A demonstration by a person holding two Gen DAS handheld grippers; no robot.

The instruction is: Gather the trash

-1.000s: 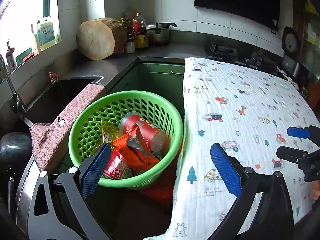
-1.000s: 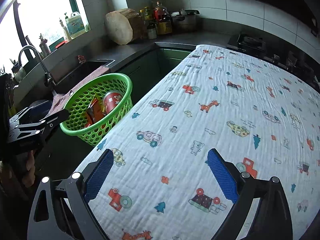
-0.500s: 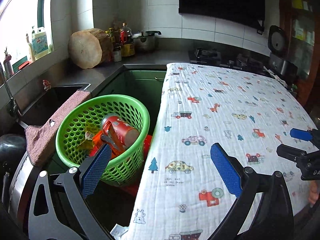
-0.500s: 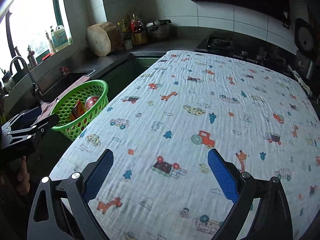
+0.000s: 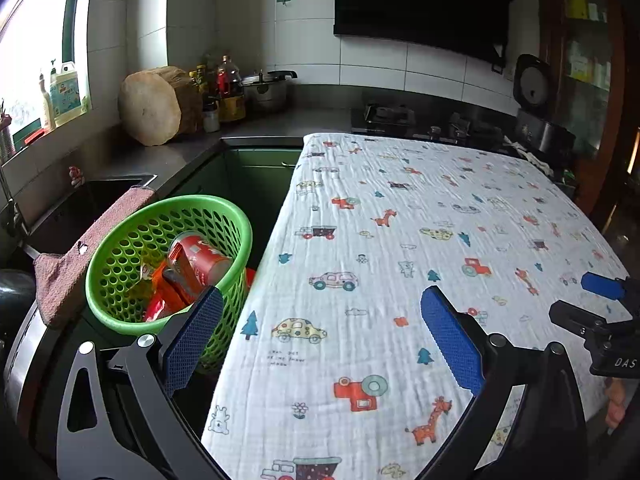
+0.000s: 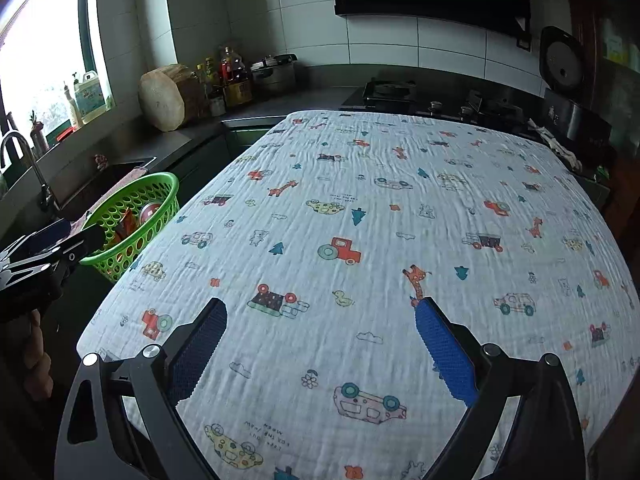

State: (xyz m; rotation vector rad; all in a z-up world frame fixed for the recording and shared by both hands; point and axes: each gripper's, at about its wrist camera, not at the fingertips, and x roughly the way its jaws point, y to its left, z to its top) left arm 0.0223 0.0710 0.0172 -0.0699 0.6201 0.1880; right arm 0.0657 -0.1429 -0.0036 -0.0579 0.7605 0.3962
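A table draped in a white cloth (image 6: 360,240) printed with cars and giraffes fills both views. The right wrist view shows nearly the whole cloth, while the left wrist view takes in only the part nearest one green basket (image 5: 168,264). That basket sits just beside the cloth's edge, below its level, against a pink towel (image 5: 68,276). Only the left wrist view looks into it: one red can (image 5: 200,260) lies tilted among orange and yellow wrappers (image 5: 160,292), too crumpled to count. In the right wrist view the basket (image 6: 132,224) is small and its contents are blurred. Two grippers hover over the cloth, both spread wide and holding nothing: the left gripper (image 5: 320,336) nearer the basket, the right gripper (image 6: 320,352) farther from it. Each gripper's base is cut off by the frame.
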